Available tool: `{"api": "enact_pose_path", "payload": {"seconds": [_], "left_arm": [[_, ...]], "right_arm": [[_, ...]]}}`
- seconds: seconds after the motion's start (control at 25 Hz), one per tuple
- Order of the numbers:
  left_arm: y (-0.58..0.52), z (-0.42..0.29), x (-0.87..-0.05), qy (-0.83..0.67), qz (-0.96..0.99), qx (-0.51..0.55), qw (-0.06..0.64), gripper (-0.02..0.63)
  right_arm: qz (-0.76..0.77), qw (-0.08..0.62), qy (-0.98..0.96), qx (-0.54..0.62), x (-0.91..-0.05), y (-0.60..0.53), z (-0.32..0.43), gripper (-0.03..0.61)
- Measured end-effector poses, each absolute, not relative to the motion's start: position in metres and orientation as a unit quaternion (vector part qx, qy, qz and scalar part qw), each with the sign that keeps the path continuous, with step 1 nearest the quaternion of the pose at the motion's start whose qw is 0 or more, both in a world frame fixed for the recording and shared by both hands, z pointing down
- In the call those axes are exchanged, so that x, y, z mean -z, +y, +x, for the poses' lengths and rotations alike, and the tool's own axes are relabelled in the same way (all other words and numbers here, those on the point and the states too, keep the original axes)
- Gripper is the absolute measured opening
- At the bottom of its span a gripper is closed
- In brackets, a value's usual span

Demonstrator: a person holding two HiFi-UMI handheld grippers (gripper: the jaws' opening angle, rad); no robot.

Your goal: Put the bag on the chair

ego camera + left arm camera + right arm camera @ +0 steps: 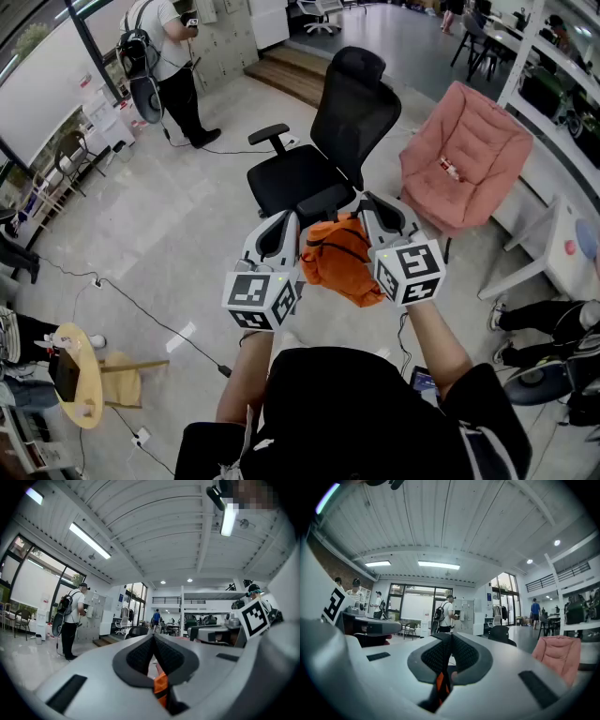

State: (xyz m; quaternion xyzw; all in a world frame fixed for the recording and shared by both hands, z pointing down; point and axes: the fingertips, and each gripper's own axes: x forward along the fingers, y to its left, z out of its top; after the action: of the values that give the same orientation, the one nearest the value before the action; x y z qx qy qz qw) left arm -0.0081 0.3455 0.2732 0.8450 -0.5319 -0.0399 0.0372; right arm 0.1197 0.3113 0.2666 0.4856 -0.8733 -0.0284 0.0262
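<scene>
An orange bag (339, 258) hangs in the air between my two grippers, just in front of the black office chair (309, 173). My left gripper (292, 217) is shut on the bag's left side; orange fabric (161, 688) shows pinched low between its pads. My right gripper (359, 204) is shut on the bag's right side, with an orange strap (440, 682) caught between its closed pads. The chair's seat faces me, empty, with one armrest (269, 134) on the left. The bag sits lower than my gripper tips and nearer to me than the seat.
A pink padded chair (464, 159) stands right of the office chair. A person with a backpack (164, 56) stands at the far left by lockers. A small round yellow table (75, 375) is at the lower left, with cables on the floor. A white table (567, 248) is at the right.
</scene>
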Motion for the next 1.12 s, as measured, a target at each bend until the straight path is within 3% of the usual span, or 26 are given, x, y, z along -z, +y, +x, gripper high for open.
{"api": "enact_pose_path", "payload": {"seconds": [1.12], "left_arm": [[0.303, 0.005, -0.296, -0.535, 0.843, 0.025, 0.055, 0.011]], "right_arm": [[0.498, 0.042, -0.866, 0.007, -0.288, 0.268, 0.145, 0.0]]}}
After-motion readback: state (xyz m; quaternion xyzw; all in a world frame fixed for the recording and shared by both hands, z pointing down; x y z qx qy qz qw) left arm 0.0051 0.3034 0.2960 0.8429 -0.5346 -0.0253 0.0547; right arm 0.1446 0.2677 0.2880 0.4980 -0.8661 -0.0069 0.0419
